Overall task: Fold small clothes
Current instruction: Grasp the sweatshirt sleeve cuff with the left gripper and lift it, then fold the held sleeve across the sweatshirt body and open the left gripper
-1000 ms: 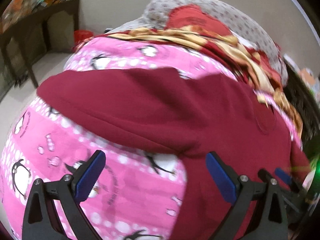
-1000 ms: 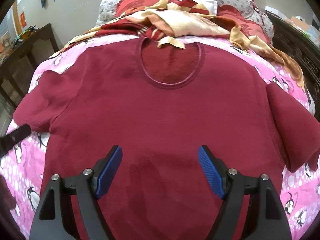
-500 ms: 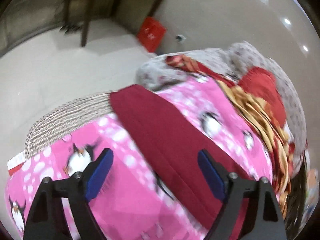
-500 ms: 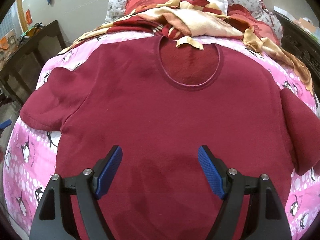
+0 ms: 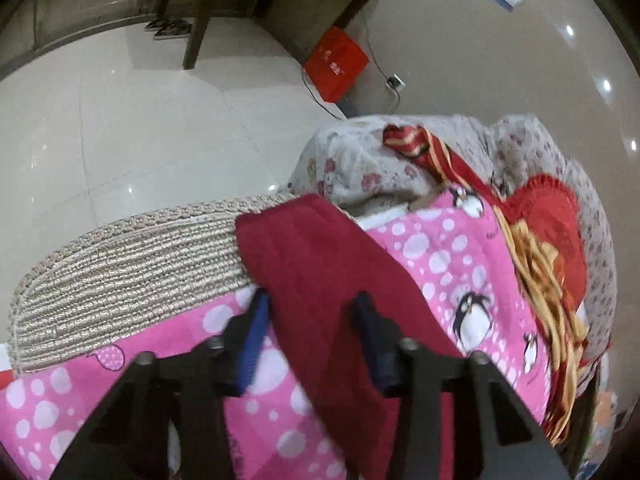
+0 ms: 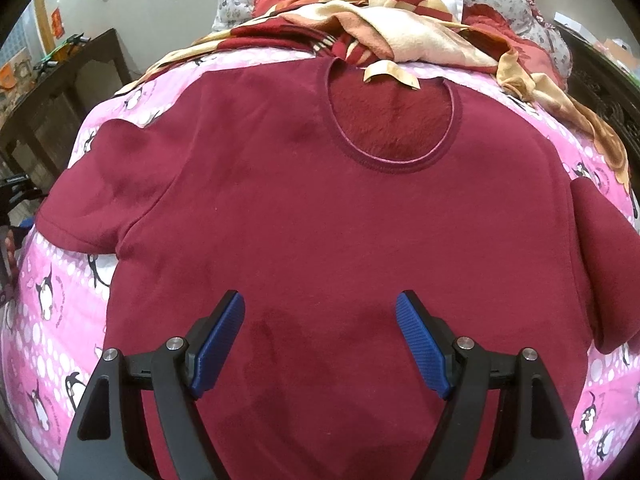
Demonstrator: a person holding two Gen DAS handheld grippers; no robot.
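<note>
While left gripper [image 5: 310, 312] jaws are closing w/ maroon fleece shirt's [image 6: 320, 220] sleeve [image 5: 320, 264] between, right gripper [image 6: 320, 320] hovers spread wide, holding nothing, over pink penguin-print bedsheet [image 6: 48, 300].

Your right hand-held gripper [image 6: 320, 344] has a black angular frame with triangular cut-outs, silver screw heads at the joints, and two ribbed blue pads [image 6: 218, 344]. Your left hand-held gripper [image 5: 310, 336] shows the same black frame, silver screws and blue pads [image 5: 250, 344], somewhat blurred.
</note>
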